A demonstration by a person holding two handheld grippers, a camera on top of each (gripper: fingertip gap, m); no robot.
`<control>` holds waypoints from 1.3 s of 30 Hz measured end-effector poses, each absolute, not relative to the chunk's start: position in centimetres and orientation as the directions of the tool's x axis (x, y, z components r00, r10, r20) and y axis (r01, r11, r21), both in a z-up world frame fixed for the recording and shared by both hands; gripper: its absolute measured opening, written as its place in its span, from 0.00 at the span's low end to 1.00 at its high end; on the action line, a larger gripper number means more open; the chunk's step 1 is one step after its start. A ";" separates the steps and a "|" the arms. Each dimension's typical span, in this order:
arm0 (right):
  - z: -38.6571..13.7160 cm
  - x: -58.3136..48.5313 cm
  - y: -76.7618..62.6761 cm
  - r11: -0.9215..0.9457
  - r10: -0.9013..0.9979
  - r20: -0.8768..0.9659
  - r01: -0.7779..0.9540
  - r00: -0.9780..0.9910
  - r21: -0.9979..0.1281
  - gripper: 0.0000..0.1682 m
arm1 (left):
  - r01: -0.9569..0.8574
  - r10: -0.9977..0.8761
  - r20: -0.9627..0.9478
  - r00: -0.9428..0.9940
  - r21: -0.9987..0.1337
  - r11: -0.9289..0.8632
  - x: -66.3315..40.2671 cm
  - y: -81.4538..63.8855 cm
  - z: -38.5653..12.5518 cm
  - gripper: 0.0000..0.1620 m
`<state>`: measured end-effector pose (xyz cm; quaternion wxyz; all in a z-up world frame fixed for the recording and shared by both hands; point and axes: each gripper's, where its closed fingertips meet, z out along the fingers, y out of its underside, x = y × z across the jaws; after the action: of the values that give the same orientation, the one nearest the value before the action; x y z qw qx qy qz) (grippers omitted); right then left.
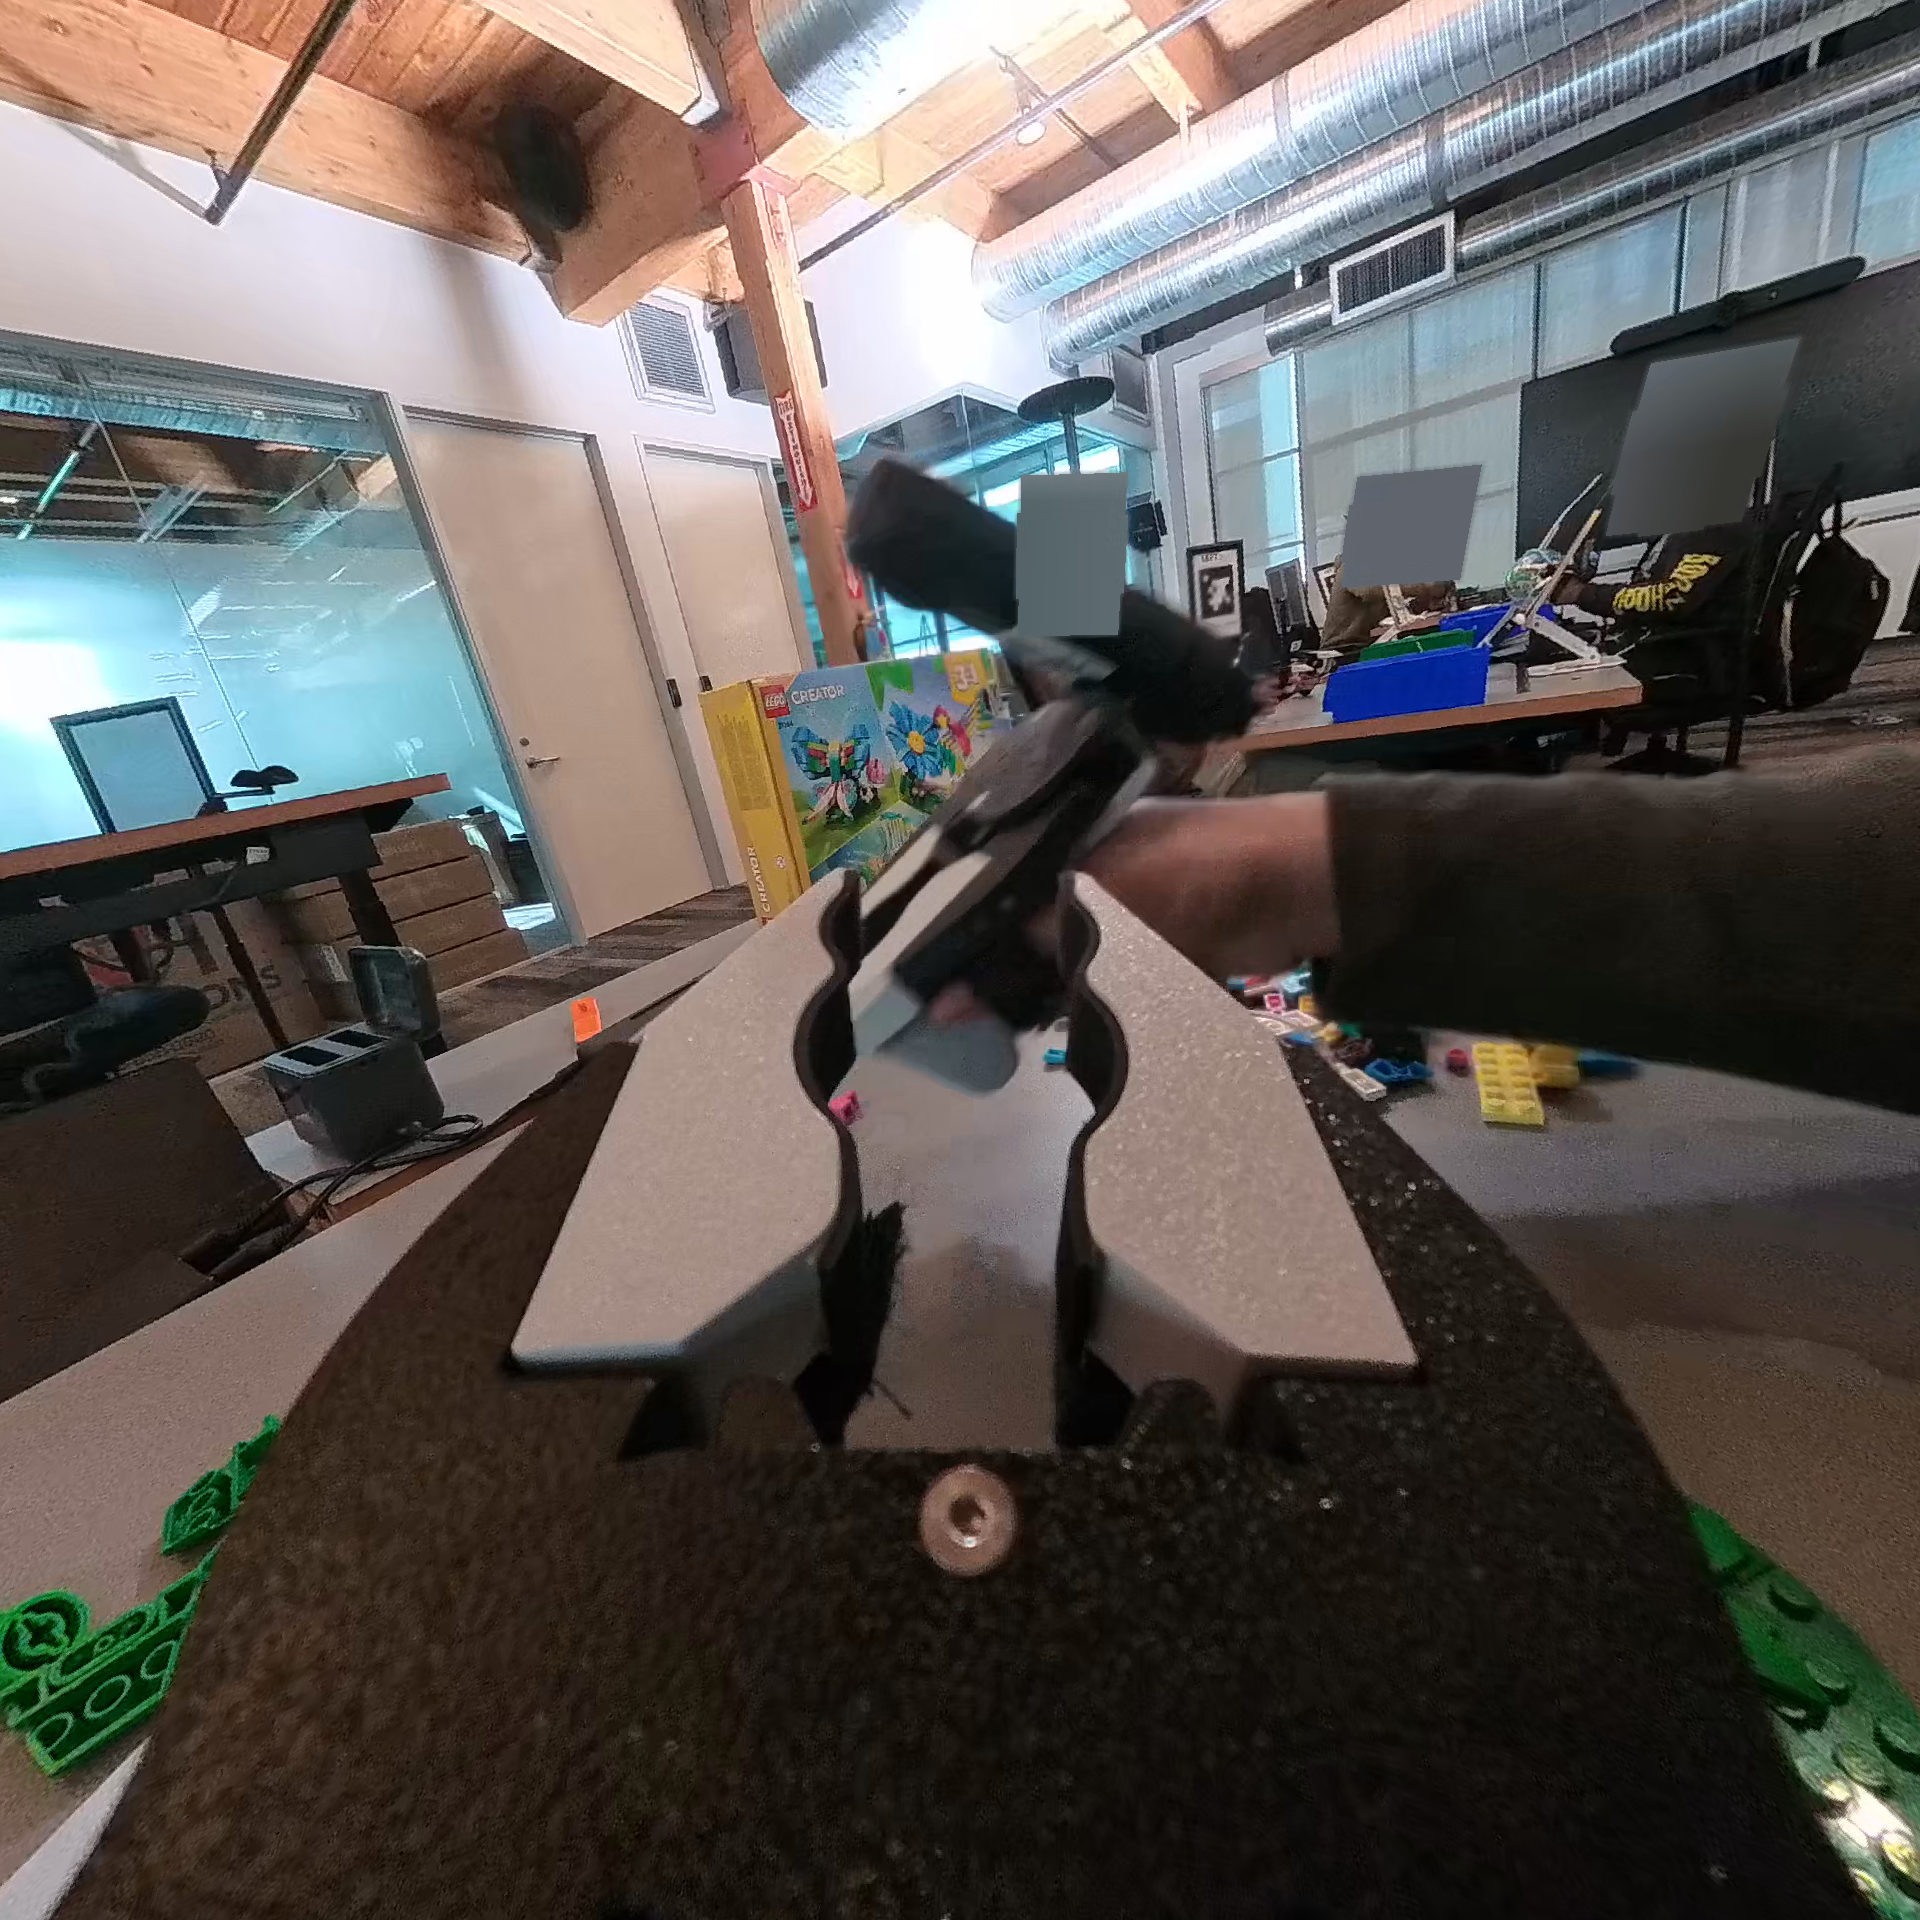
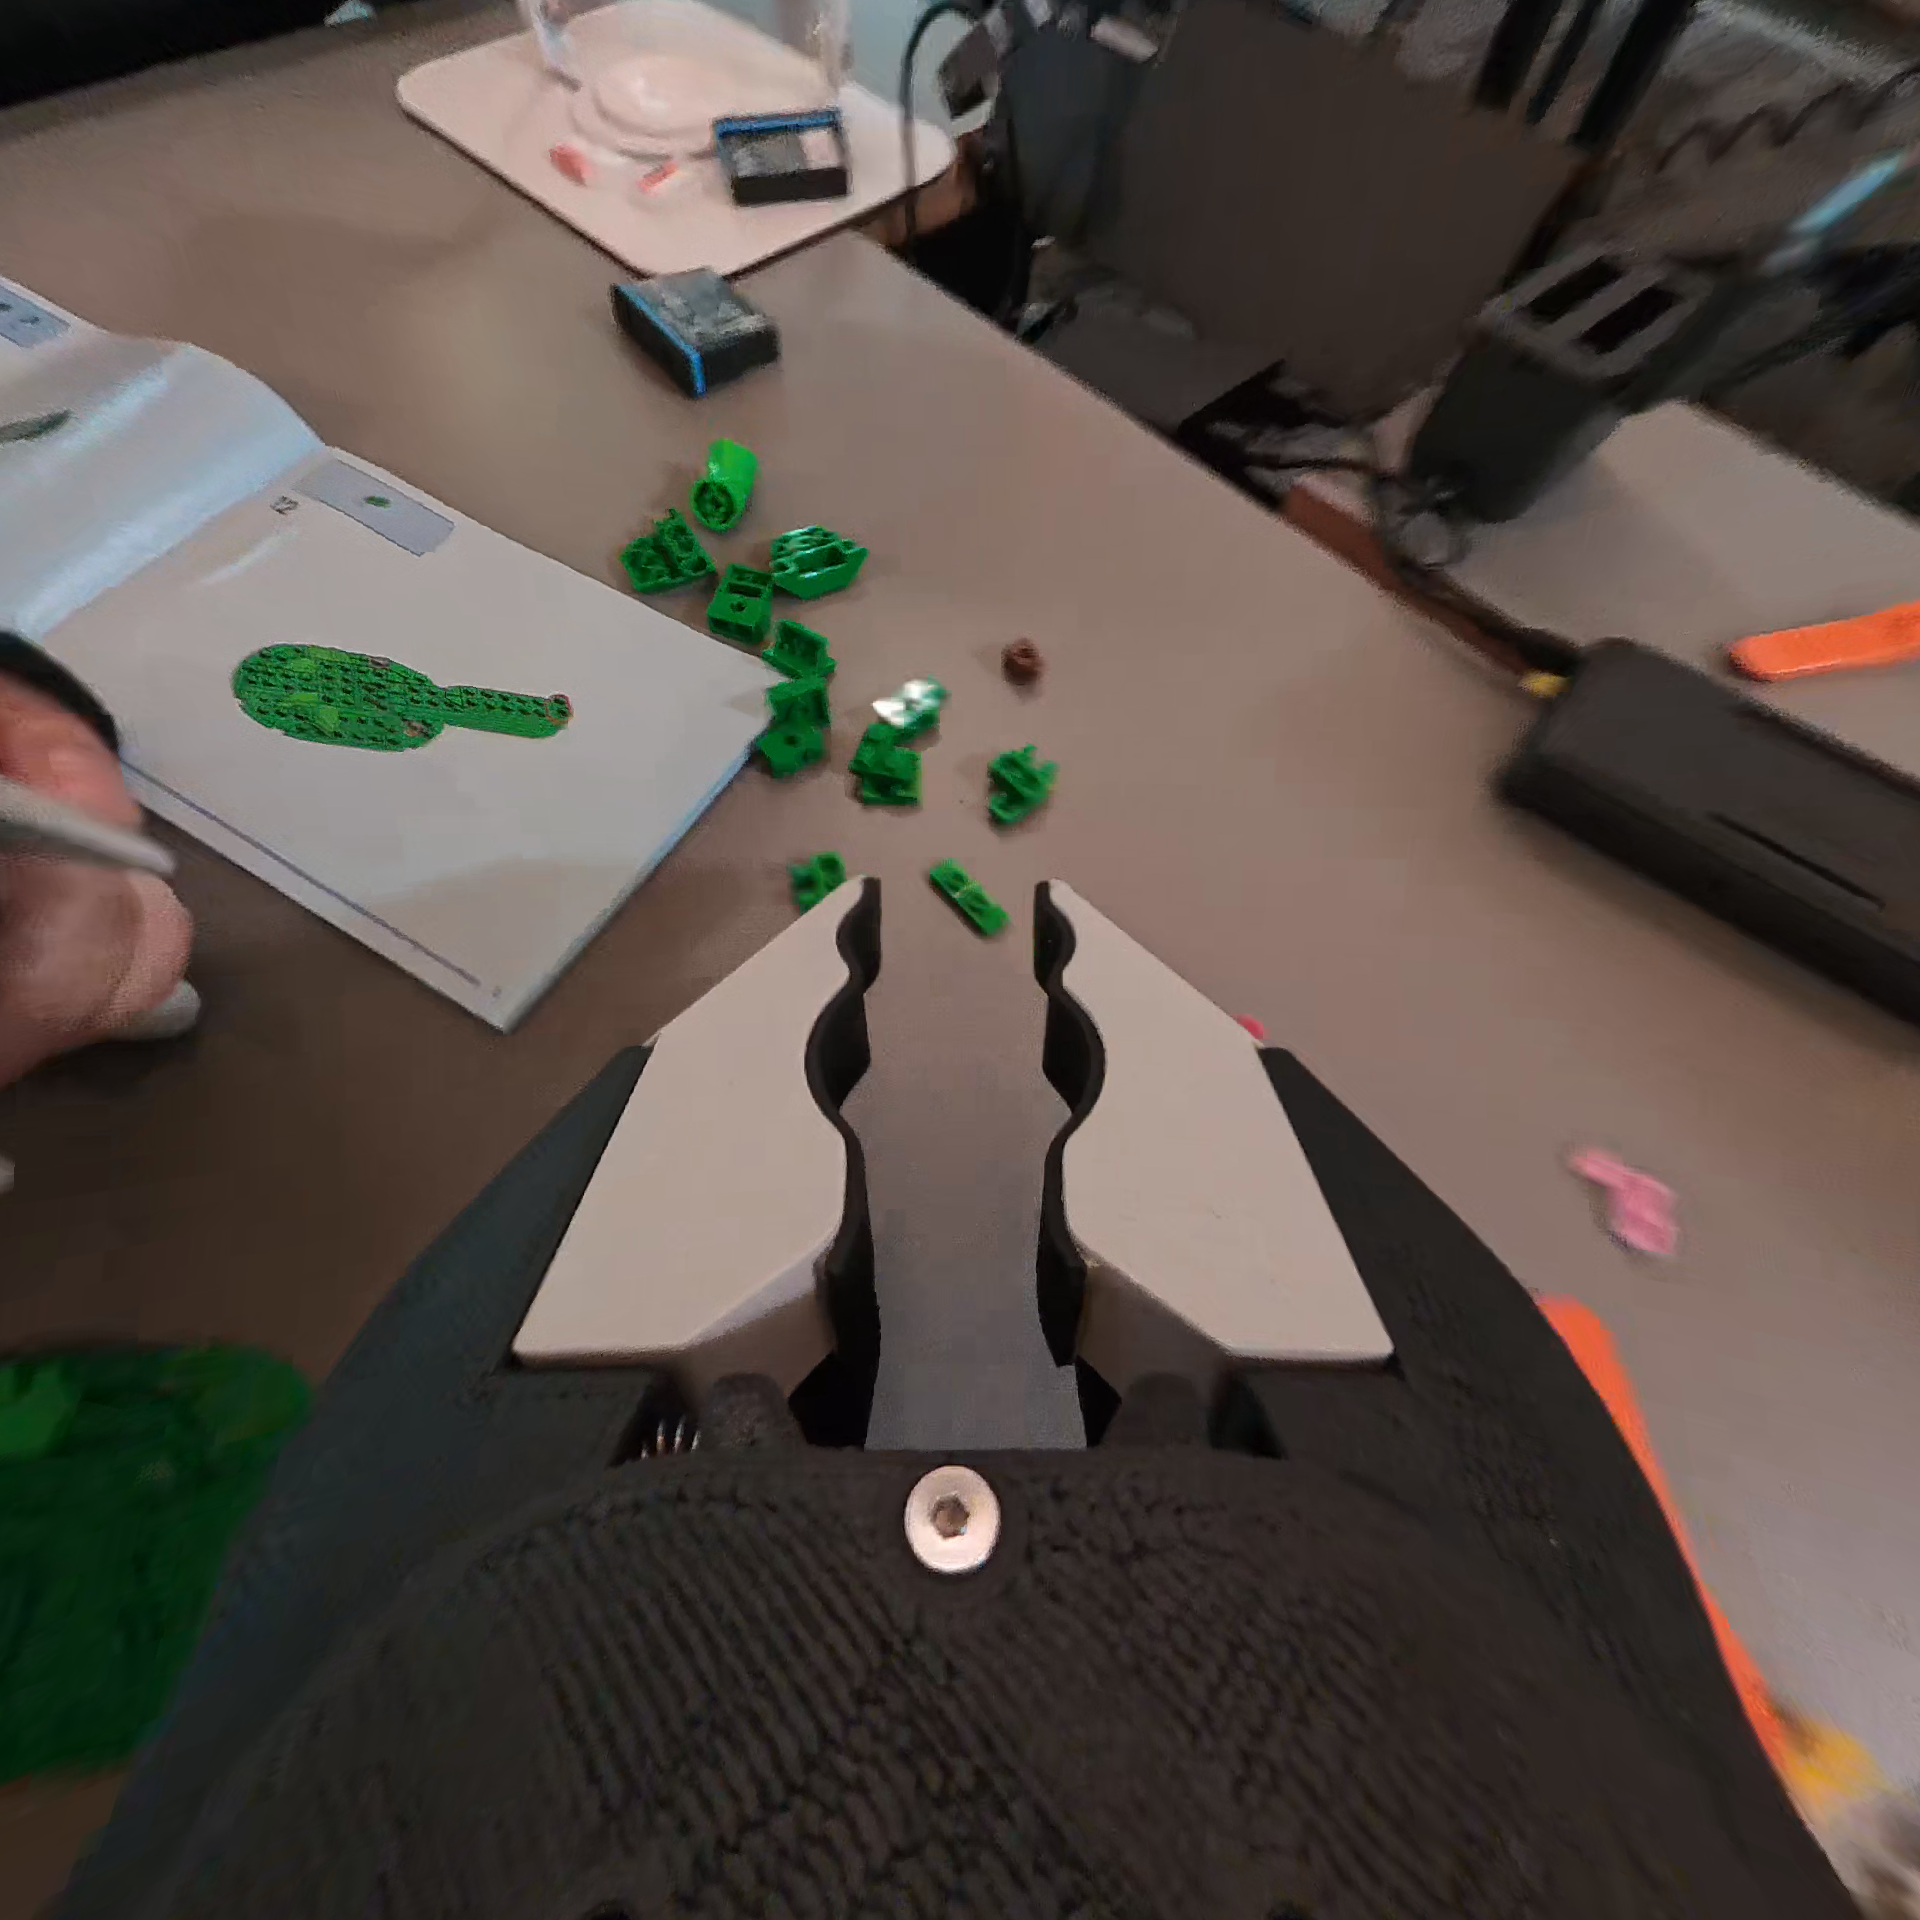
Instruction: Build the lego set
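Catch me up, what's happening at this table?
A person with two handheld grippers is mid Lego build. The right gripper hovers open over scattered small green bricks, nearest a flat green plate piece, beside the open instruction booklet. The left gripper is open, holding nothing.

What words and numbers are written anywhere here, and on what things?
I won't read writing out; here is what bears it.
Colourful toy box: printed words, front and yellow side.
Wooden post: red strip signs.
Dark hoodie: yellow letters.
Instruction booklet: a small page number.
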<state>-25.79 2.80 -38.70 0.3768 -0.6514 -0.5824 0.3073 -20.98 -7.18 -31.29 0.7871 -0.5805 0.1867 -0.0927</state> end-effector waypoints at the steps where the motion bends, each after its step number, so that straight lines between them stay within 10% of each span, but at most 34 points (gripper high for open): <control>1: -37.9 -24.2 3.5 -0.029 0.984 0.068 0.518 0.167 -0.855 0.17 | -0.070 -0.362 -0.186 0.914 -0.948 0.309 -21.0 -7.2 -31.3 0.22; 11: -38.3 1.0 15.6 -0.381 0.641 0.056 0.382 0.765 -0.842 0.10 | -0.071 -0.359 -0.185 0.915 -0.948 0.309 -21.1 -7.2 -31.3 0.22; 25: -43.5 1.9 17.2 -0.600 0.649 -0.129 0.400 0.750 -0.693 0.14 | -0.076 -0.359 -0.190 0.914 -0.948 0.309 -21.1 -7.2 -31.3 0.22; 39: -43.8 2.0 17.3 -0.445 0.767 0.086 0.624 0.635 -0.642 0.00 | -0.076 -0.360 -0.191 0.913 -0.948 0.310 -21.1 -7.2 -31.3 0.22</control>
<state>2.01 17.33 -43.76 0.3275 -0.8429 -0.4128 0.1093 -21.07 -7.17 -31.26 0.7871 -0.5806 0.1877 -0.0903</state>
